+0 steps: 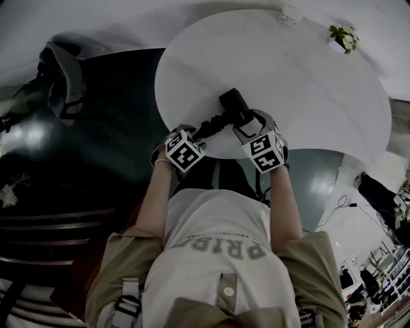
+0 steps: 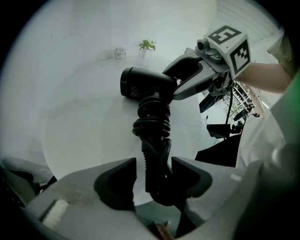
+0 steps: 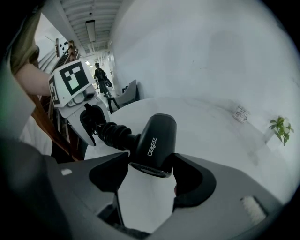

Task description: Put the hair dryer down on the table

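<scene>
Odds and ends around the room's edges
A small green leafy plant in a white pot point(image 1: 344, 37) stands near a little white patterned jar point(image 1: 289, 16), the two apart. A grey chair point(image 3: 127, 93) sits by the white wall with a person point(image 3: 100, 77) in the corridor behind it. The dark glossy floor point(image 1: 109, 147) reflects light.
</scene>
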`<state>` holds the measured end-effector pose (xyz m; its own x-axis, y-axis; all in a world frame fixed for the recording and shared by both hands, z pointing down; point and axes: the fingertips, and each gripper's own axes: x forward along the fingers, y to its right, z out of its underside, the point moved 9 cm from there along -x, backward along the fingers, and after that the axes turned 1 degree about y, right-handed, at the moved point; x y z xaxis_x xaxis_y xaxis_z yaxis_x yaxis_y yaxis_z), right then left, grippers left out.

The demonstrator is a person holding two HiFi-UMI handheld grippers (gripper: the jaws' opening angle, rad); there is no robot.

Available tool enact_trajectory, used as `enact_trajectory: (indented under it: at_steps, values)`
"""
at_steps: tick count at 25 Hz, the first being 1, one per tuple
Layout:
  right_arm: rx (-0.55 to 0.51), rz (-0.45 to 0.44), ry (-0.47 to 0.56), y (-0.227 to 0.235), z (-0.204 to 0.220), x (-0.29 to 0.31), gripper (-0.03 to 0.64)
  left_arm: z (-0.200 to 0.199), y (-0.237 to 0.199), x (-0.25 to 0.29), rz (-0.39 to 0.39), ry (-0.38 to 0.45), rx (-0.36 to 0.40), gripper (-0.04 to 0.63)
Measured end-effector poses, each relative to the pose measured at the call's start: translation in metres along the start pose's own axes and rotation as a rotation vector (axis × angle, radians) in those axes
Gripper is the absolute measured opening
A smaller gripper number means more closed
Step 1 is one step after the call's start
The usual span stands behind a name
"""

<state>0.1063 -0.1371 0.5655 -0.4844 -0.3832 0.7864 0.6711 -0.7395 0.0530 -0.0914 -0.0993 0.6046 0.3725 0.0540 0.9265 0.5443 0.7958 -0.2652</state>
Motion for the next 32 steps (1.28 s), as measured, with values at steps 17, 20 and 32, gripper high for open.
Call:
enact_trajectory:
  at_steps: [17,20,32]
  values:
    - [-0.071,0.051,-0.074,-0.007,-0.007,0.003,0.307,0.018,0.003,-0.007,0.024,0.019,-0.035,0.249]
    - [-0.072,0.057,-0.087,-0.007,-0.008,0.003,0.306,0.02,0.004,-0.008,0.017,0.023,-0.036,0.249]
    - [-0.011,0.051,-0.12,-0.004,-0.009,0.005,0.311,0.031,0.007,-0.02,0.013,0.056,-0.053,0.249]
